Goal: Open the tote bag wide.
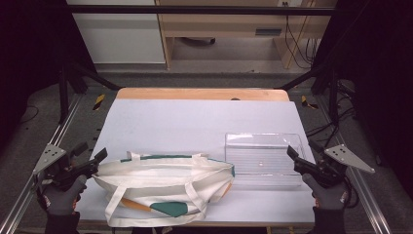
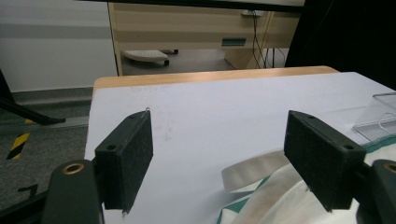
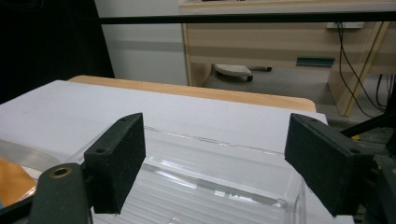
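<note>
White covering over a wooden table (image 1: 195, 122) is the biggest thing here, so I'll place everything off that. On its near edge, left of centre, lies a cream canvas tote bag (image 1: 165, 180) with green trim, flat on its side. Its long axis runs left to right along the near edge of the table, with the strap handles (image 1: 117, 195) flopping toward the person's side and the green-trimmed mouth facing the far edge.

Just right of the bag, toward the table's near right corner, sits a clear plastic tray (image 1: 265, 158), long side also running left to right. It looks like it's touching the bag's right end or very close to it, can't quite tell.

Left gripper (image 1: 100, 158) hovers at the table's near left corner, right by the bag's left end. Jaws are spread wide with nothing between them; in the left gripper view the bag (image 2: 280, 200) sits low under the right-hand jaw, and I can't tell if they touch.

Right gripper (image 1: 293, 157) is at the tray's right end, jaws wide apart too, gripping nothing. In the right gripper view the tray (image 3: 210, 182) lies below and ahead of the jaws.
</note>
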Demonstrator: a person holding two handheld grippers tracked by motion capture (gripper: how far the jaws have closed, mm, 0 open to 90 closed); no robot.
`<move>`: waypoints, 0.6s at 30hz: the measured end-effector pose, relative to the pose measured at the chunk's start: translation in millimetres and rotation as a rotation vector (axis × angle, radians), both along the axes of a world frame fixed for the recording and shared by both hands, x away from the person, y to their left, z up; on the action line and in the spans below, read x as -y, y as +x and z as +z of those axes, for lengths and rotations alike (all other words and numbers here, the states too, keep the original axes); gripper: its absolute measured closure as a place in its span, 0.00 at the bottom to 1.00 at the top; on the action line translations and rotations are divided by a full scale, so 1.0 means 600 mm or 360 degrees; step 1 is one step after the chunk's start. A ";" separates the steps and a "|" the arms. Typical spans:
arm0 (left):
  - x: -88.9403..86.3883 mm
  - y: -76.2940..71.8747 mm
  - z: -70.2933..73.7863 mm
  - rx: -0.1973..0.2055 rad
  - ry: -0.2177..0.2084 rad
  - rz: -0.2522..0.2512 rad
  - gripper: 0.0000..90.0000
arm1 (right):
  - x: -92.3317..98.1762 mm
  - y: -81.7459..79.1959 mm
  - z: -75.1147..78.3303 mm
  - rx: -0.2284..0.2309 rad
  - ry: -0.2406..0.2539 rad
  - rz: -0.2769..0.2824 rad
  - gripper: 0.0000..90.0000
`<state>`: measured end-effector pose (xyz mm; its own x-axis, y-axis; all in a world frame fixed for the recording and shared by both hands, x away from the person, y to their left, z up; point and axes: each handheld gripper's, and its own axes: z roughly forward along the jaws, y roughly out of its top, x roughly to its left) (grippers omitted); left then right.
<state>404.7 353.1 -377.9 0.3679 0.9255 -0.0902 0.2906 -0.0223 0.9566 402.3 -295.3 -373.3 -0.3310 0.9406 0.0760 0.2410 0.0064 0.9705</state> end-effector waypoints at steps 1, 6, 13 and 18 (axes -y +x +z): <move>0.002 -0.001 0.001 0.0004 0.0002 -0.0005 0.26 | -0.003 0.000 0.001 0.0002 0.0011 0.0009 0.24; 0.013 -0.003 0.000 -0.0011 0.0008 -0.0071 0.26 | -0.024 -0.005 0.009 -0.0007 0.0035 0.0074 0.28; 0.017 -0.001 0.001 -0.0049 0.0032 -0.0099 0.26 | -0.077 -0.004 0.013 -0.0024 -0.0013 0.0201 0.33; 0.027 0.002 -0.003 -0.0090 0.0084 -0.0151 0.28 | -0.114 -0.004 0.012 -0.0040 -0.0020 0.0301 0.39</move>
<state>406.1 336.7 -379.7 0.4499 0.8907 -0.0656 0.3384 -0.1021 0.9354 400.1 -226.7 -366.1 -0.5000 0.8627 0.0753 0.2585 0.0657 0.9638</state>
